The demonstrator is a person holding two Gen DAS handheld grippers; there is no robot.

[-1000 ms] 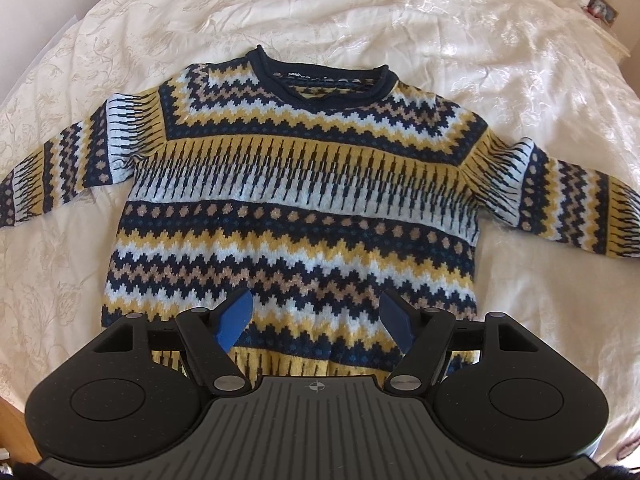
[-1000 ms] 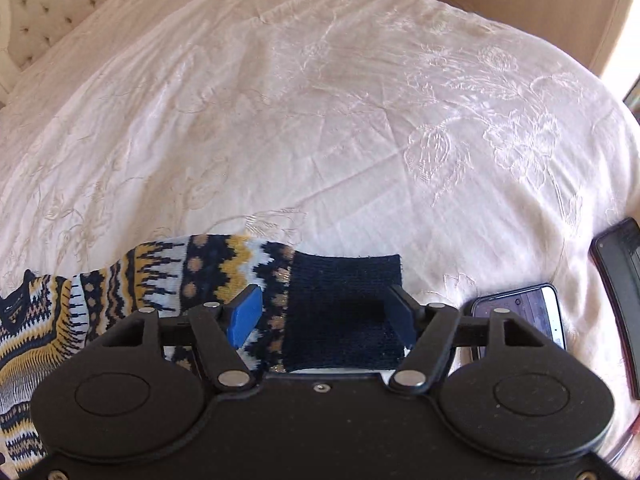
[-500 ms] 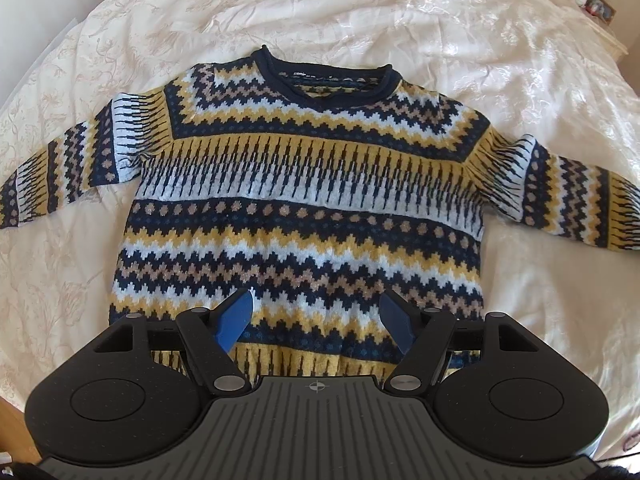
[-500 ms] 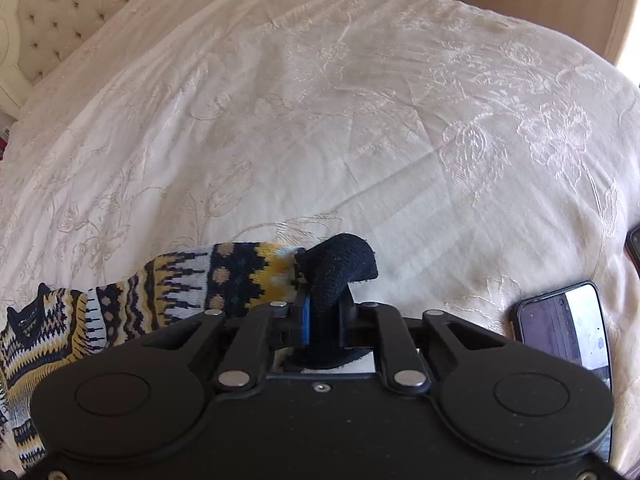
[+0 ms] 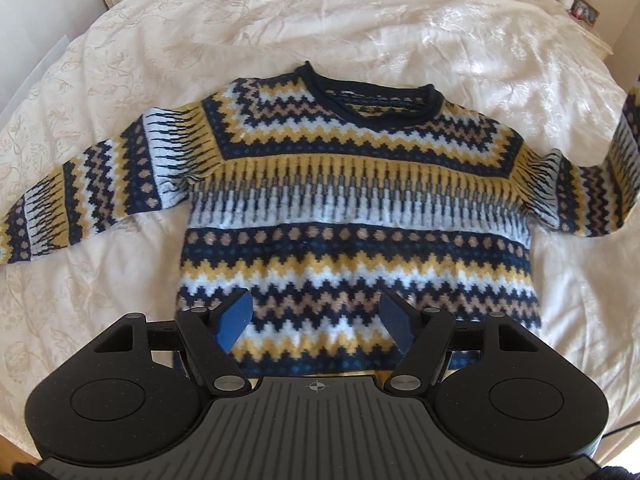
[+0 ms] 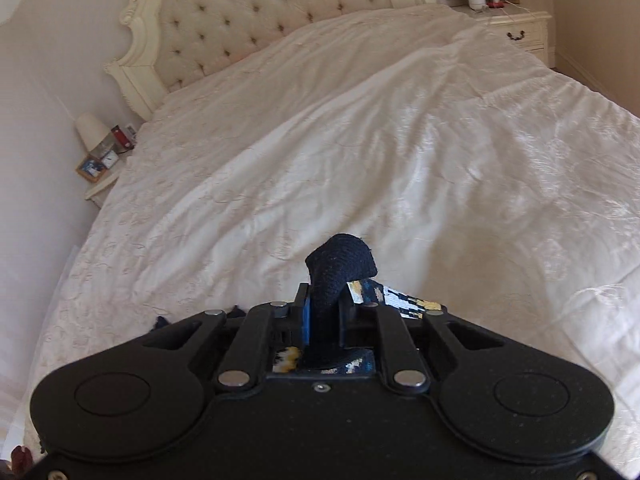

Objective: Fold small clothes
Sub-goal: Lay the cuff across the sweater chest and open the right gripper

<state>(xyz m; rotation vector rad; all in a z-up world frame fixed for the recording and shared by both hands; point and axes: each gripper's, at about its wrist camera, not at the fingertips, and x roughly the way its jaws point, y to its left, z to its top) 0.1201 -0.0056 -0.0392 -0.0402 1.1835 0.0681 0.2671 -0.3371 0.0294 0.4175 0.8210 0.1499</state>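
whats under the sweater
The sweater lies flat on the cream bedspread, which shows all around it. Whatever sits directly beneath the knit is covered, so it cannot be seen.

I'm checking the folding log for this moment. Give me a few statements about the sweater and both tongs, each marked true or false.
1. The right tongs are shut on the navy cuff. True.
2. The left tongs grip the hem. False: they are open above the sweater.
3. The sweater lies neckline away from the left camera. True.
4. Both sleeves lie flat on the bedspread. False: the right-hand sleeve is lifted.
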